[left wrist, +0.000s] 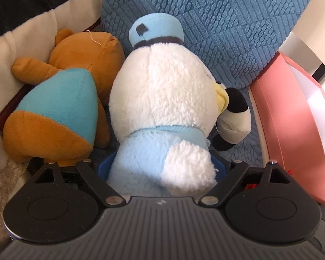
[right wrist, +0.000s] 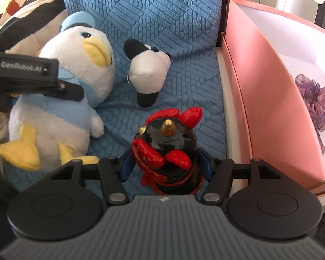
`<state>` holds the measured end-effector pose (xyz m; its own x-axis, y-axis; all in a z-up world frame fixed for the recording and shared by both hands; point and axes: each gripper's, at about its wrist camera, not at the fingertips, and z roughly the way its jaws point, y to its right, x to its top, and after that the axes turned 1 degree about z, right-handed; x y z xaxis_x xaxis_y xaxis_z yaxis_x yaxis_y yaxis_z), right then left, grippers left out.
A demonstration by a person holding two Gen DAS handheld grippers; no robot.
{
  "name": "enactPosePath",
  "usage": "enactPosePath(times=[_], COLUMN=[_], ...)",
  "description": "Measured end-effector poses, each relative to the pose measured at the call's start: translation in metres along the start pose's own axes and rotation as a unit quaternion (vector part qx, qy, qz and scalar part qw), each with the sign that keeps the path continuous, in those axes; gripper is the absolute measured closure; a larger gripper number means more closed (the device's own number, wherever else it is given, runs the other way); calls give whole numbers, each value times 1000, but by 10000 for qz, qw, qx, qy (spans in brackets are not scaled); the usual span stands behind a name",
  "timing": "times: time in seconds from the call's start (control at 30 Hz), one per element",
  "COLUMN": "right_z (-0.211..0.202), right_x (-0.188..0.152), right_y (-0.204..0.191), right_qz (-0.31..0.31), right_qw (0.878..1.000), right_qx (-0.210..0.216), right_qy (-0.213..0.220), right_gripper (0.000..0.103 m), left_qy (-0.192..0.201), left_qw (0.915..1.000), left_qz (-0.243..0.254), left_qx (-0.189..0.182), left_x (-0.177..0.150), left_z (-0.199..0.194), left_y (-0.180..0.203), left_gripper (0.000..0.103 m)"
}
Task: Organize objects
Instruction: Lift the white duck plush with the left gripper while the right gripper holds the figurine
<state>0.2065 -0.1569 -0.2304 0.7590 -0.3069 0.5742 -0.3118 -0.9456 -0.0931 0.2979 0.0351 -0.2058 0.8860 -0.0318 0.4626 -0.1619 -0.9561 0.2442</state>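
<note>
A white duck plush [left wrist: 162, 91] in a light blue hat and shirt lies on the blue sofa cover [right wrist: 184, 112]. Its lower body fills the space between the blue fingers of my left gripper [left wrist: 162, 164], which stands open and wide around it. The duck [right wrist: 60, 112] appears face up in the right wrist view, with the left gripper's black housing [right wrist: 21, 69] over its neck. A glossy black and red figurine [right wrist: 166, 147] stands upright on the cover between the fingers of my right gripper [right wrist: 165, 166], which is open close around it.
A brown bear plush [left wrist: 60, 108] in a turquoise shirt lies left of the duck. A small panda plush [right wrist: 149, 73] lies beyond the figurine. At the right stands an open pink box [right wrist: 270, 86] holding a purple scrunchie [right wrist: 316, 99]. A blue cushion [left wrist: 227, 32] leans behind.
</note>
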Motion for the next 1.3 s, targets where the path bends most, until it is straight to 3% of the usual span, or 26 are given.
enactPosePath(times=[0.47, 1.3], right_z=[0, -38], right_x=[-1, 2], right_y=[7, 4], right_qz=[139, 79], right_qw=[9999, 9997], right_qx=[86, 220], right_qy=[-11, 88], right_gripper=[42, 42], left_qy=[-37, 306], left_qw=[9999, 9985], left_qz=[-35, -443], left_qx=[153, 46], left_x=[-3, -47], left_z=[16, -39], left_y=[3, -6], left_gripper=[14, 20])
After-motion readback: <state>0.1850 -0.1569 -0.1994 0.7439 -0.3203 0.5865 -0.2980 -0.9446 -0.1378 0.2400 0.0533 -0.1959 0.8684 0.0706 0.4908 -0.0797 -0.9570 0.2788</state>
